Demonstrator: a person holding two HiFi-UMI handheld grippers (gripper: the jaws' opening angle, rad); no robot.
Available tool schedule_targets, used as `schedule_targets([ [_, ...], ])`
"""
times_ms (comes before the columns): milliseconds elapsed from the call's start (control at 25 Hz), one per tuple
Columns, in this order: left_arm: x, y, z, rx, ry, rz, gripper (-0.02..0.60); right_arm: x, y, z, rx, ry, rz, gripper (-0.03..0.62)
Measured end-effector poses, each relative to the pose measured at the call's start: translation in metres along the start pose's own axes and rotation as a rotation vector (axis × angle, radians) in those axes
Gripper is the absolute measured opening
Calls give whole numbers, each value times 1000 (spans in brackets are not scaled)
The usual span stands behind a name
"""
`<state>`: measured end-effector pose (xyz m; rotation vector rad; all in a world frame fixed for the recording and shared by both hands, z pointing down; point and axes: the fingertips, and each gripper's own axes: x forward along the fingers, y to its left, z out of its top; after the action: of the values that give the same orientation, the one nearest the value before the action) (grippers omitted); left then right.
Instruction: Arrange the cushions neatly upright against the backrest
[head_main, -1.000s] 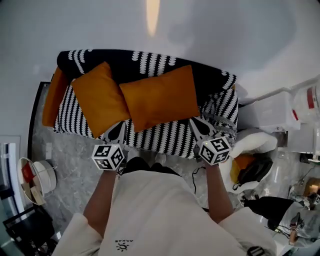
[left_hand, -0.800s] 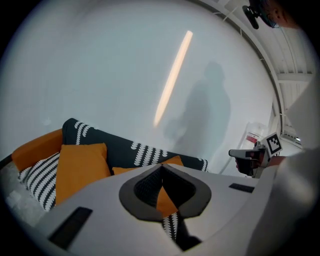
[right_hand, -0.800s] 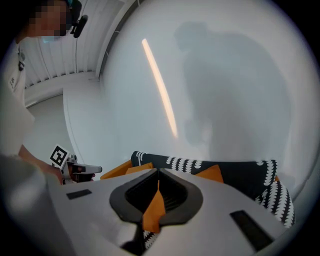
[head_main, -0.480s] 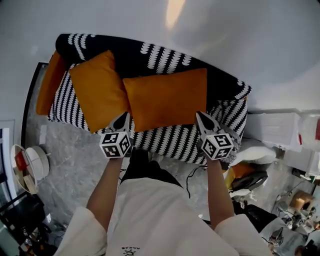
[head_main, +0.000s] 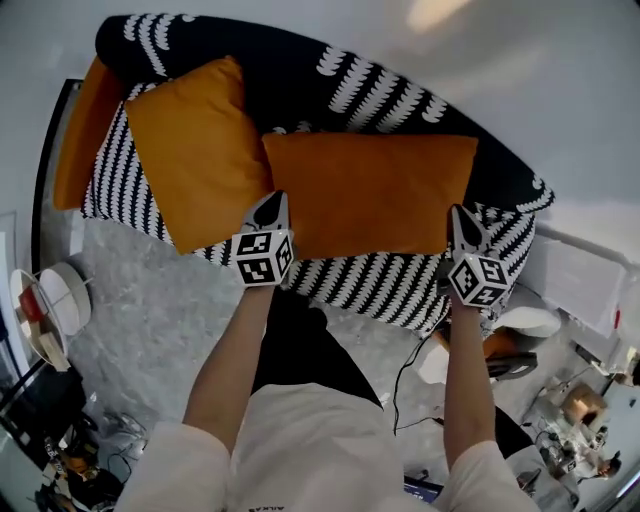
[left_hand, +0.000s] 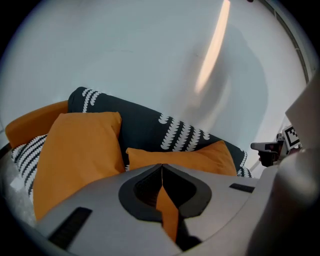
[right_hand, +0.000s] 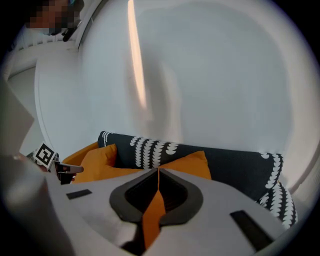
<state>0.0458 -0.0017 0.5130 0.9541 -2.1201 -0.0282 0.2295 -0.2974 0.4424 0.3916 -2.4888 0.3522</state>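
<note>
Before the sofa backrest (head_main: 300, 85) the middle cushion (head_main: 370, 195) has swung level (left gripper (head_main: 268, 212), right gripper (head_main: 462, 228) clamped on its edge), nearly placed.

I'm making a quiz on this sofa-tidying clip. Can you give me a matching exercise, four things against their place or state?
Things:
1. wide orange cushion
2. square orange cushion
3. left gripper
4. sofa backrest

Place or state:
A. dark, with rows of white leaf-like marks
B. shut on the lower left corner of the wide orange cushion
C. pinched at both lower corners, in front of the backrest
D. to the left of the wide one, with no gripper on it

Pairs: 1-C, 2-D, 3-B, 4-A
</note>
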Motion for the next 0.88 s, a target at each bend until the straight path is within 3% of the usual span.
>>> schedule_targets([
  [400,70,43,2,-74,-25,33,21,58,-56,14,-51,7,-69,25],
  [640,84,58,13,-100,-49,52,23,69,-70,13,-15,19,-107,25],
  [880,99,69,11,-174,-27,30,105,80,-84,23,-5,37,-164,25],
])
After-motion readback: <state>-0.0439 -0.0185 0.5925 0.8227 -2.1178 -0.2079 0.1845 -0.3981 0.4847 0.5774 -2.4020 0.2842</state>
